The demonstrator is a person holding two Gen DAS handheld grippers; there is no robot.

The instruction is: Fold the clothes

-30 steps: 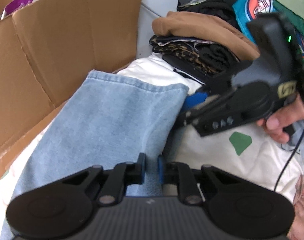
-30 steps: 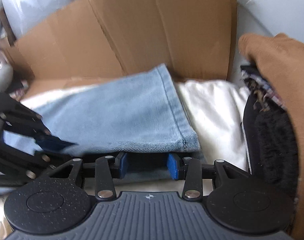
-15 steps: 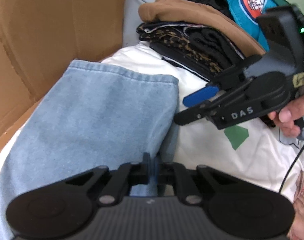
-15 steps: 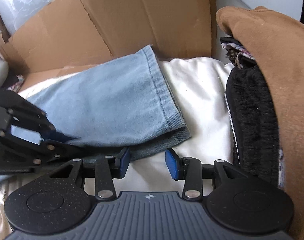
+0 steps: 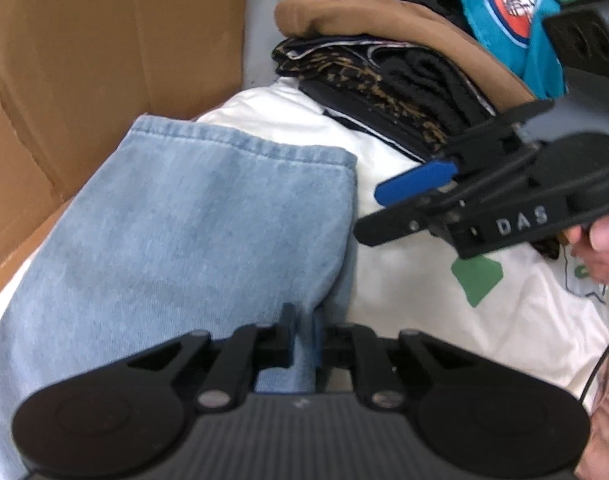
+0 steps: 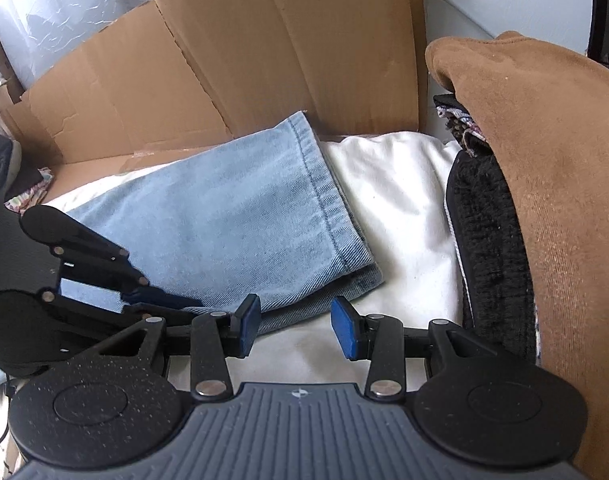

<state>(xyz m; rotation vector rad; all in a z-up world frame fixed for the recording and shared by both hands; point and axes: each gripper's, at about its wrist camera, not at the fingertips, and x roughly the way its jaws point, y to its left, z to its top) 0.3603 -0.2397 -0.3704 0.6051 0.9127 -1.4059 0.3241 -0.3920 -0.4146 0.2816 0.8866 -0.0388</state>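
Light blue jeans (image 5: 192, 232) lie folded on a white cloth (image 5: 424, 292), hem toward the cardboard. In the right wrist view the jeans (image 6: 232, 224) show a stitched hem and a doubled layer at the corner. My left gripper (image 5: 303, 334) is shut on the near edge of the jeans; it also shows in the right wrist view (image 6: 176, 304). My right gripper (image 6: 298, 330) is open and empty, just in front of the jeans' corner, above the white cloth (image 6: 400, 208). It shows in the left wrist view (image 5: 400, 204) to the right of the jeans.
A brown cardboard flap (image 6: 264, 60) stands behind the jeans. A pile of clothes with a brown garment (image 6: 552, 168) on top sits to the right, over black fabric (image 6: 488, 248). A teal printed garment (image 5: 512, 12) lies further back.
My right gripper let go of the jeans' corner and pulled back to the right, jaws open. My left gripper closed on the jeans' edge.
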